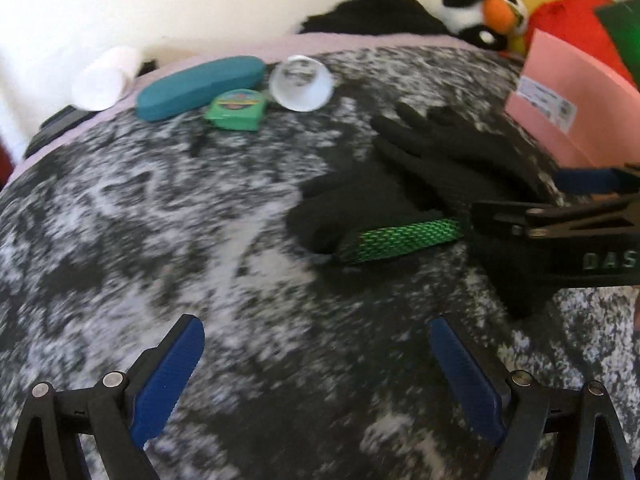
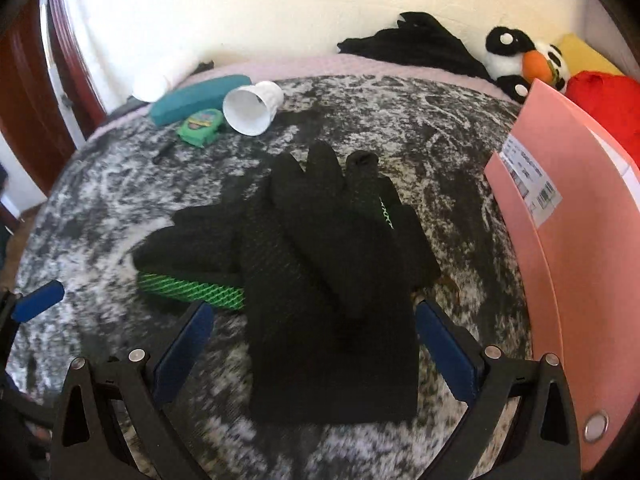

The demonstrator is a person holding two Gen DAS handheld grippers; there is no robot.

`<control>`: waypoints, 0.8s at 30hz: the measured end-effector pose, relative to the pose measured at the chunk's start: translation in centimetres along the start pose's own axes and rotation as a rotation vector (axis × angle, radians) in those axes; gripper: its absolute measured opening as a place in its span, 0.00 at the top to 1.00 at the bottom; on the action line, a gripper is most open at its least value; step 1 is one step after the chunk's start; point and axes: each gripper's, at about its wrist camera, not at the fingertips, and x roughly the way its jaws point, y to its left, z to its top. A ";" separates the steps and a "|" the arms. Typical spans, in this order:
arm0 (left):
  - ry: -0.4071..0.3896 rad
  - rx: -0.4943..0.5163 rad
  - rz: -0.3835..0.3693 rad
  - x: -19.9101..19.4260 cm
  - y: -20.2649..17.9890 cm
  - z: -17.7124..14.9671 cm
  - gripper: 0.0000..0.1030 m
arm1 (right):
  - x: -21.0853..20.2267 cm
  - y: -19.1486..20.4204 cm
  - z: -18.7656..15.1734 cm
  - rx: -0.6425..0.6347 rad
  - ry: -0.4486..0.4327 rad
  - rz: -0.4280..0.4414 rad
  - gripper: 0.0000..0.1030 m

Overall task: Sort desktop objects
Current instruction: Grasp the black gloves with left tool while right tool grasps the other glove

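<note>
- Right wrist view puts the black gloves [image 2: 320, 280] directly ahead of the right gripper [image 2: 314, 340], lying on the mottled grey-and-white cover [image 2: 100, 200]; the cuff of the upper glove sits between the two blue fingers [image 2: 444, 344], which stand wide apart and hold nothing.
- The upper glove's long axis runs straight away from that gripper, cuff nearest and fingertips pointing toward the far wall (so the fingers straddle its width, not its length).
- A second glove lies partly under it, angled off to the left, its green mesh cuff [image 2: 192, 290] just beside the left-hand finger.
- Left wrist view shows the left gripper [image 1: 316, 376] also spread open and empty, over bare cover, with the gloves well ahead and to its right; the right gripper is plainly the nearer one.
- At the far edge lie a teal case [image 1: 200, 88], a green tape measure [image 1: 236, 110] and a tipped white cup [image 1: 302, 82], close together; a pink folder [image 2: 580, 260] stands at the right.
- Whether that cluster is a sorted group or simply lying there, one cannot tell.
</note>
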 end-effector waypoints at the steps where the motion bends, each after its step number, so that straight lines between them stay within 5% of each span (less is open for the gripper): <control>1: 0.006 0.008 -0.008 0.4 -0.2 0.2 0.07 | 0.4 -0.1 0.2 -0.001 0.007 -0.011 0.01; 4: 0.023 0.012 -0.046 1.7 -0.7 0.9 0.07 | 1.9 -1.1 0.4 0.006 0.048 -0.037 0.03; 9: 0.040 0.026 -0.074 4.0 -2.2 2.4 0.07 | 2.8 -3.3 0.5 0.046 0.076 0.054 0.51; 14: 0.056 0.036 -0.102 6.1 -3.7 4.0 0.07 | 1.4 -4.7 0.5 0.035 0.053 0.085 0.74; 24: 0.002 0.079 -0.159 8.9 -7.0 6.4 0.09 | -1.6 -9.9 -0.4 0.057 0.014 0.045 0.80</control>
